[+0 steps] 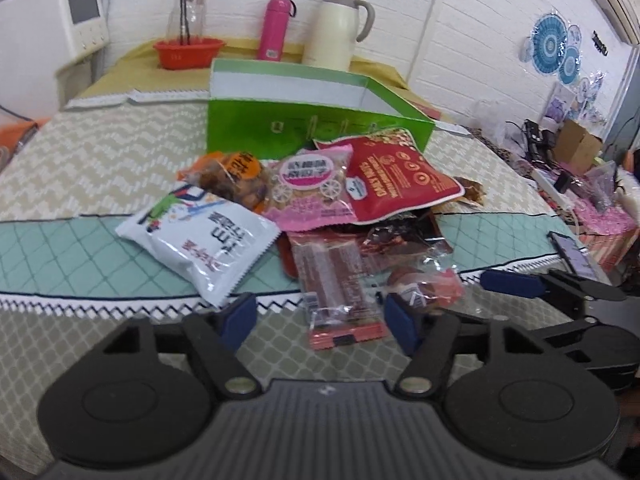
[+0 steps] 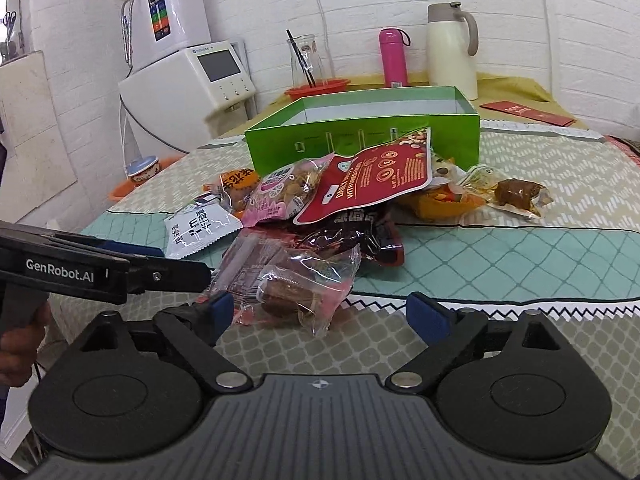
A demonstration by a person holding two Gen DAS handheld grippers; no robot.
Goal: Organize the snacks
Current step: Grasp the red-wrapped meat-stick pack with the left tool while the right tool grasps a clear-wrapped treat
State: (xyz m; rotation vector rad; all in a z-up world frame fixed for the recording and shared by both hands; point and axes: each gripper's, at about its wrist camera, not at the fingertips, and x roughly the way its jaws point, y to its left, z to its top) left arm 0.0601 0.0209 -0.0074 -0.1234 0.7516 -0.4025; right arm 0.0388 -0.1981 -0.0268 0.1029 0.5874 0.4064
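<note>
1. A quilted tablecloth (image 2: 500,248), teal and beige, covers the table; white brick wall (image 2: 360,8) behind.
2. Snack packets (image 1: 320,200) lie heaped just in front of an open green box (image 2: 360,136).
3. At the back stand a pink bottle (image 1: 276,28), cream jug (image 1: 340,28) and red bowl (image 1: 188,52).
4. The left gripper (image 1: 320,316) and right gripper (image 2: 320,312) are both spread wide, holding nothing.

The left gripper (image 1: 322,320) is hovering low over the near edge of the table (image 1: 100,168) with its jaws standing wide apart, nothing between its blue pads (image 1: 239,317). The right gripper (image 2: 328,314) is hanging beside it over that same edge, its fingers likewise spread and gripping nothing. A hand (image 2: 20,344) is clasping the left gripper's handle below the table edge.
</note>
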